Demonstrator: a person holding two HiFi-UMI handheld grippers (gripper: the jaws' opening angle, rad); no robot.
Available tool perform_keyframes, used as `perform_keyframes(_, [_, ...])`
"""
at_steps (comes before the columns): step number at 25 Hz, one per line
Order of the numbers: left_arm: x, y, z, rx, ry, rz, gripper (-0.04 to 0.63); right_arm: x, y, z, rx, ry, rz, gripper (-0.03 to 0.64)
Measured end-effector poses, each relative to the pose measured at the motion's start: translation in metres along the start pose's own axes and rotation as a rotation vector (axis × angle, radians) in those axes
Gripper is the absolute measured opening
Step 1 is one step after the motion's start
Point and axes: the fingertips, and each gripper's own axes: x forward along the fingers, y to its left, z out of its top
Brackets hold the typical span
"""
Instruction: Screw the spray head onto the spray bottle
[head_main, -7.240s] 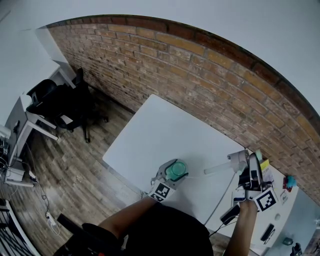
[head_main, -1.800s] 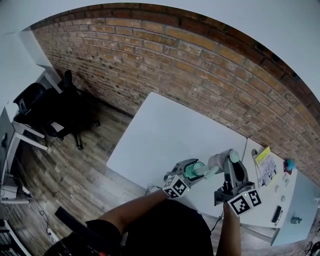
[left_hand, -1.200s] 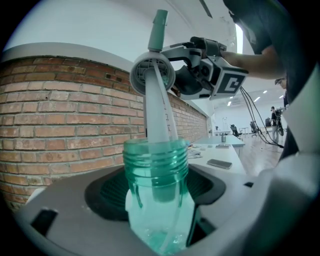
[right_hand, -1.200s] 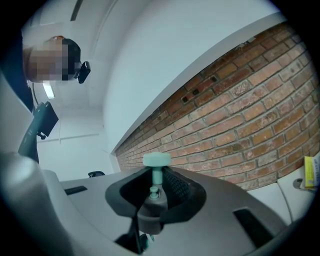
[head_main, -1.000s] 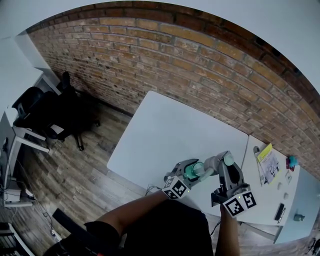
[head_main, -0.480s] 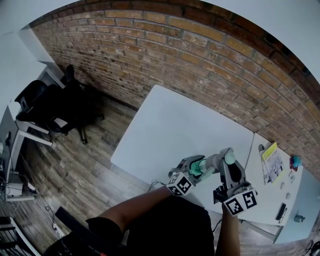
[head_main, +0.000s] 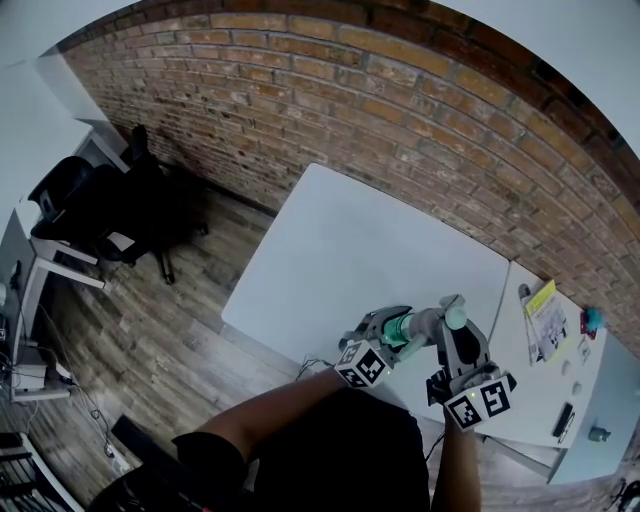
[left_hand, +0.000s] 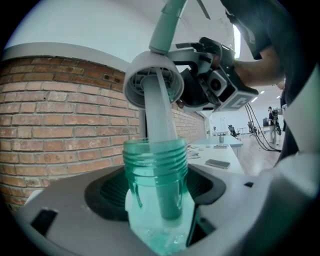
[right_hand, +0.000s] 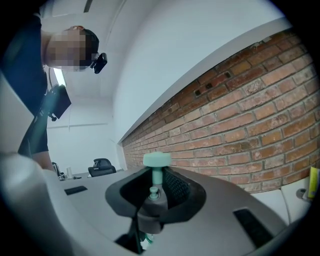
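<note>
Head view: at the white table (head_main: 340, 240) by the brick wall (head_main: 400, 120), left gripper (head_main: 397, 323) and right gripper (head_main: 452, 332) meet, their load too small to read. Left gripper view: jaws clamped on the green spray bottle (left_hand: 156, 170), threads bare, spray head (left_hand: 150, 85) held clear above, dip tube (left_hand: 161, 135) inside the neck. Right gripper view: jaws gripping the spray head, bottle almost hidden

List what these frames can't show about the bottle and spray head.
- Spray bottle base: left gripper view, cut off by the frame's bottom edge.
- Spray head collar: right gripper view, hidden behind the jaws; only its green top shows.
- Collar-to-neck gap: head view, too small.
- Items on the side table: head view, too small to identify.
</note>
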Motion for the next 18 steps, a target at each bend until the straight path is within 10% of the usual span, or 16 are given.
perform_keyframes(18, [-0.002,0.001,0.001,0.002,-0.011,-0.004,0.325,0.009,0.001,-0.027,-0.036,0.047,0.023,0.066])
